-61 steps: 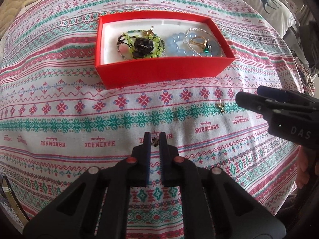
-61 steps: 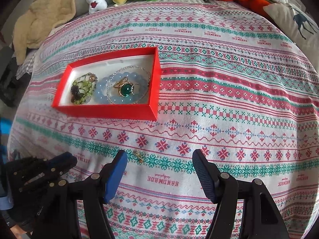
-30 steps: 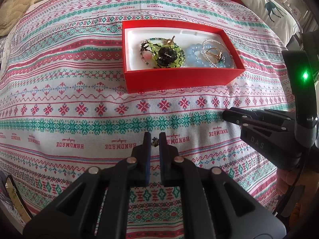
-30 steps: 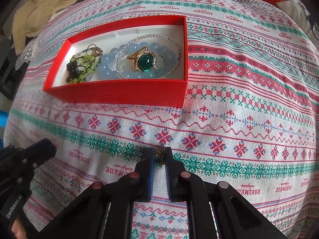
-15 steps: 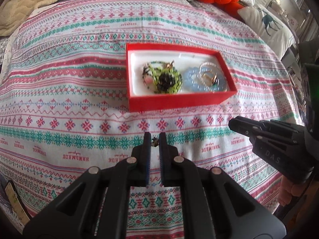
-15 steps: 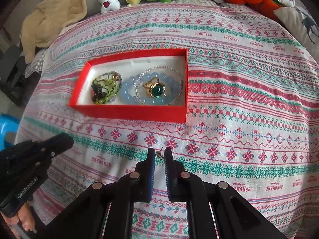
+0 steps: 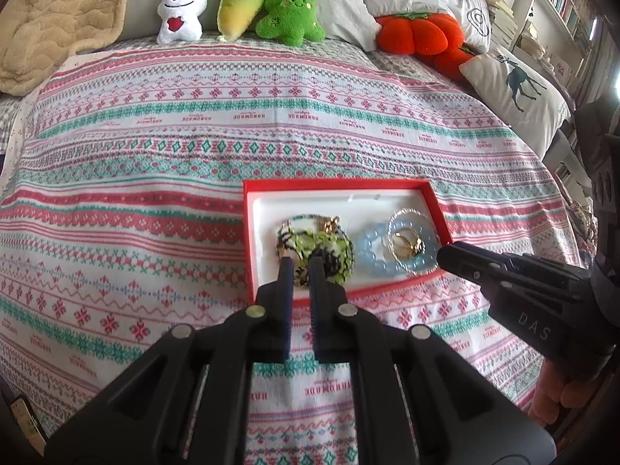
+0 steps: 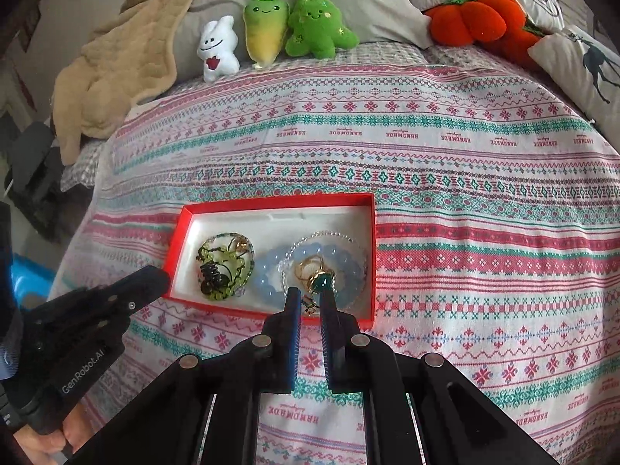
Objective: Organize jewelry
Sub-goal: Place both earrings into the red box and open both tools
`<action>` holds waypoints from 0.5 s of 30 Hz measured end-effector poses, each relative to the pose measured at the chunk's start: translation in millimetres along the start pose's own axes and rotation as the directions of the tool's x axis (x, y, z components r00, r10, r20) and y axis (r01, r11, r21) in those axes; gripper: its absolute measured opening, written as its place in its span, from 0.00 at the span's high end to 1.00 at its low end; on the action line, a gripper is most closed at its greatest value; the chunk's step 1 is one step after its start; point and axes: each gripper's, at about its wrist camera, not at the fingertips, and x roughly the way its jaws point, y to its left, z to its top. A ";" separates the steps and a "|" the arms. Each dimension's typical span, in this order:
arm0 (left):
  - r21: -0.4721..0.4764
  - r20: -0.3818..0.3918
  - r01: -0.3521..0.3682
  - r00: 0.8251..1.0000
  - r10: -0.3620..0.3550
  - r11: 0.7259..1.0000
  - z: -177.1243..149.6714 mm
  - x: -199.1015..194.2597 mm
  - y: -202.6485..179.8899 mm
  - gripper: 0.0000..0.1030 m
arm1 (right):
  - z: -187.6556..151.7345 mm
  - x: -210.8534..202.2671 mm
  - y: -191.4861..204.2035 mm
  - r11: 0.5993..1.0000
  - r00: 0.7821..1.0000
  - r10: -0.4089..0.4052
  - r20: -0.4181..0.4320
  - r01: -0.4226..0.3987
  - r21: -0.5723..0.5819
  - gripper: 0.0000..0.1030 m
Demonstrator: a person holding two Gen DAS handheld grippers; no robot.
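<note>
Red jewelry box (image 8: 370,255) with a white lining; green beaded bracelet (image 8: 226,267), pale blue bead bracelet (image 8: 271,279), gold ring with a green stone (image 8: 321,281); bedspread (image 8: 465,201) white with pink, red and teal cross-stitch bands; orange pumpkin plush (image 7: 420,33)

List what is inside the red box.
Inside the red box: a green beaded bracelet, a pale blue bead bracelet, a clear bead strand and a gold ring with a green stone. The right claw covers the near edge.
</note>
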 end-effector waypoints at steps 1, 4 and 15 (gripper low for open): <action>0.003 0.006 -0.005 1.000 0.005 1.000 1.7 1.7 -0.3 0.91 | 1.9 2.1 0.3 1.000 1.000 0.003 0.002 -0.003 -0.001 0.90; 0.012 0.020 -0.017 1.000 0.017 1.000 5.3 7.6 -0.5 0.91 | 4.5 7.1 0.1 1.000 1.000 0.008 0.011 -0.008 -0.008 0.90; 0.029 0.051 -0.065 0.997 0.063 0.997 5.8 -6.0 -1.3 0.45 | 4.3 -0.9 2.7 0.999 0.999 -0.019 0.028 0.021 -0.047 0.80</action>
